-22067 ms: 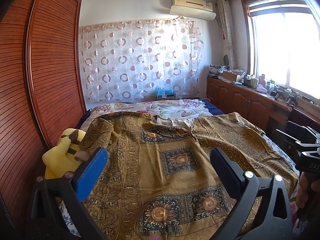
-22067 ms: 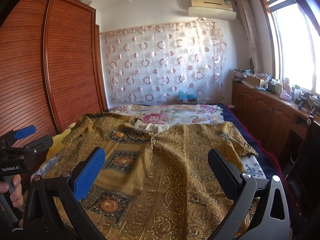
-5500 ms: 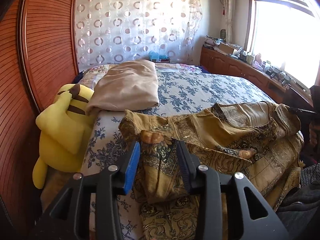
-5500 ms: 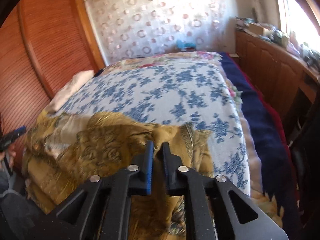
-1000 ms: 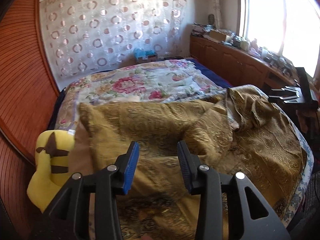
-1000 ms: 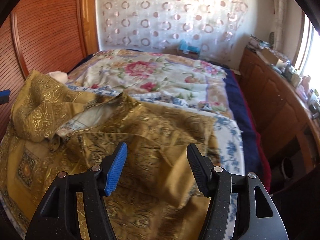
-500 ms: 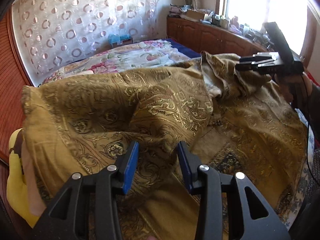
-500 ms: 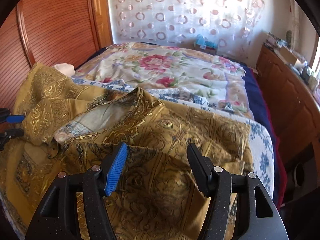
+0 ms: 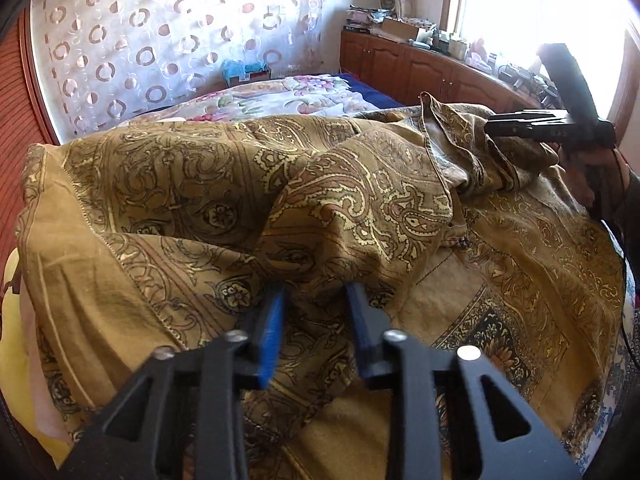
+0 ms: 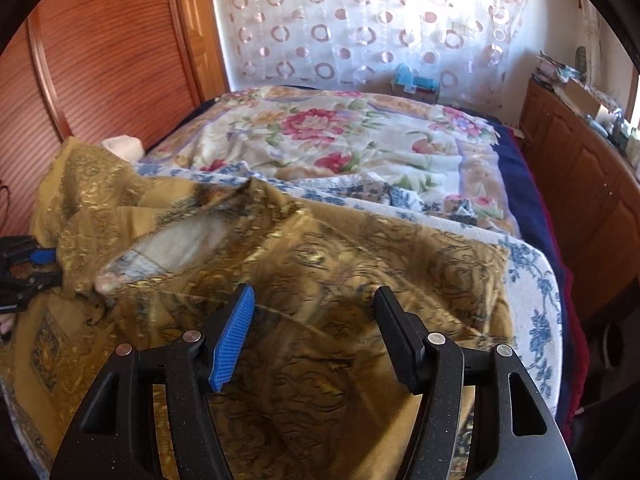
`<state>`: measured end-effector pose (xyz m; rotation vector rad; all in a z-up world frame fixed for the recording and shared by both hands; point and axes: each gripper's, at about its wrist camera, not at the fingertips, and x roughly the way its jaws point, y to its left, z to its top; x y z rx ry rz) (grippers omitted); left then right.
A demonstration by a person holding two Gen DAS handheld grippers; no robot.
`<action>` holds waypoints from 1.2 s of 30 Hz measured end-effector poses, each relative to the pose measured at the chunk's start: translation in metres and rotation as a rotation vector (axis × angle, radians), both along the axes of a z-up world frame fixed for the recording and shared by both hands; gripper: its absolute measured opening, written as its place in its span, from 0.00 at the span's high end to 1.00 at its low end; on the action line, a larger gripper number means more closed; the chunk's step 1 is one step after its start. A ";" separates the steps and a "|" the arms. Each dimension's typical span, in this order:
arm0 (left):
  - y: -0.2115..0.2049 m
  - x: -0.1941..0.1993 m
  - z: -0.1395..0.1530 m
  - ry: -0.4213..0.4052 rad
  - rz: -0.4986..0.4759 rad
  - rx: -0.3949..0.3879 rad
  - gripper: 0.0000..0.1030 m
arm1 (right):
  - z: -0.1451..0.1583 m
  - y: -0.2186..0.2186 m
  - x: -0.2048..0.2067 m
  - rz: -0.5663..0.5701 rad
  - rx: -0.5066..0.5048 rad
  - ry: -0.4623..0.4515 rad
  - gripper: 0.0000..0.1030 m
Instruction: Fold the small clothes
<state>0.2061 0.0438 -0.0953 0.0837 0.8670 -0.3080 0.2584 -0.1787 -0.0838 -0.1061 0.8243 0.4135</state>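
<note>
A mustard-gold patterned garment (image 9: 200, 184) lies rumpled across the bed; in the right wrist view the same garment (image 10: 360, 248) shows a pale lining where it is turned back. My left gripper (image 9: 315, 296) is low on the cloth. Its jaws are closing, and a raised fold of the garment sits between and over the fingertips (image 9: 276, 300); a gap still shows between the pads. My right gripper (image 10: 314, 300) hovers open just above the garment's right part, nothing between its fingers. A hand holds the right gripper (image 9: 520, 126) at the far right. The left gripper (image 10: 48, 268) shows at that view's left edge.
A yellow plush toy (image 9: 12, 320) lies at the bed's left side against the wooden wardrobe (image 10: 112, 60). A floral blanket (image 10: 340, 140) covers the far half of the bed, and a blue-flowered sheet (image 10: 536, 300) shows at the right edge. Wooden cabinets (image 9: 420, 64) run under the window.
The left gripper has sunk onto the garment and its jaws have narrowed around a fold. The right gripper has come lower and closer to the cloth with its jaws unchanged.
</note>
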 end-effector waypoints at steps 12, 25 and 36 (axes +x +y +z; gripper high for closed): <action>0.010 -0.056 0.045 -0.165 0.026 -0.048 1.00 | 0.003 -0.005 0.019 -0.061 -0.058 -0.021 0.34; 0.016 -0.069 0.054 -0.188 0.049 -0.043 1.00 | -0.007 -0.013 0.015 -0.004 -0.049 0.047 0.95; 0.012 -0.124 0.081 -0.274 0.047 -0.044 1.00 | 0.043 -0.038 -0.100 0.009 0.057 -0.184 0.98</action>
